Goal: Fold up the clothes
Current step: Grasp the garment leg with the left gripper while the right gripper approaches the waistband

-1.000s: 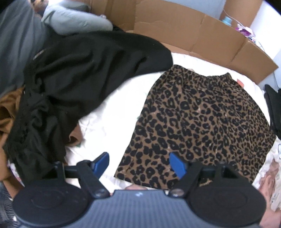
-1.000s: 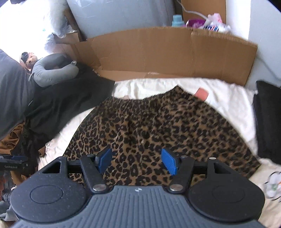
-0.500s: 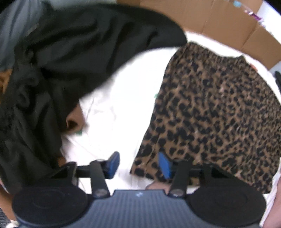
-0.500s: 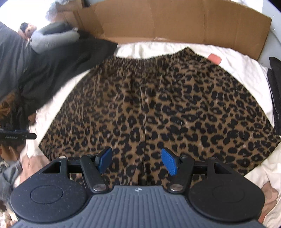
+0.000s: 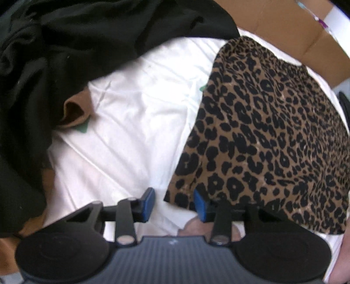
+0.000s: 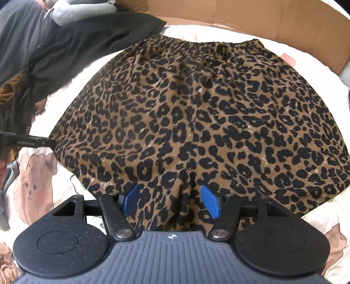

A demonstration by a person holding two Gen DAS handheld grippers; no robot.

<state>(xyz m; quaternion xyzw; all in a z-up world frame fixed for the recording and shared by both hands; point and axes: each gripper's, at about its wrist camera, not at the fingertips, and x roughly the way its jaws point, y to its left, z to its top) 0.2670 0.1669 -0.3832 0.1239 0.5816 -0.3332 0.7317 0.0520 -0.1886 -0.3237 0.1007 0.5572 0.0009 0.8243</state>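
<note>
My left claw (image 5: 174,204) gapes around the leopard-print shorts' (image 6: 196,122) near-left hem corner; my right claw (image 6: 171,201), open, straddles the hem's middle. Bare white bedsheet (image 5: 135,122) separates shorts from the black garment (image 5: 65,43).

Nothing really readable here tbh, there's some tiny pale lettering on the black bar (image 6: 32,142) poking in from the left in the right wrist view, way too small to make out

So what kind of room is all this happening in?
Probably a bedroom: the leopard-print skirt lies on a white bedsheet, dark clothes are heaped beside it, and flattened cardboard stands behind.
</note>
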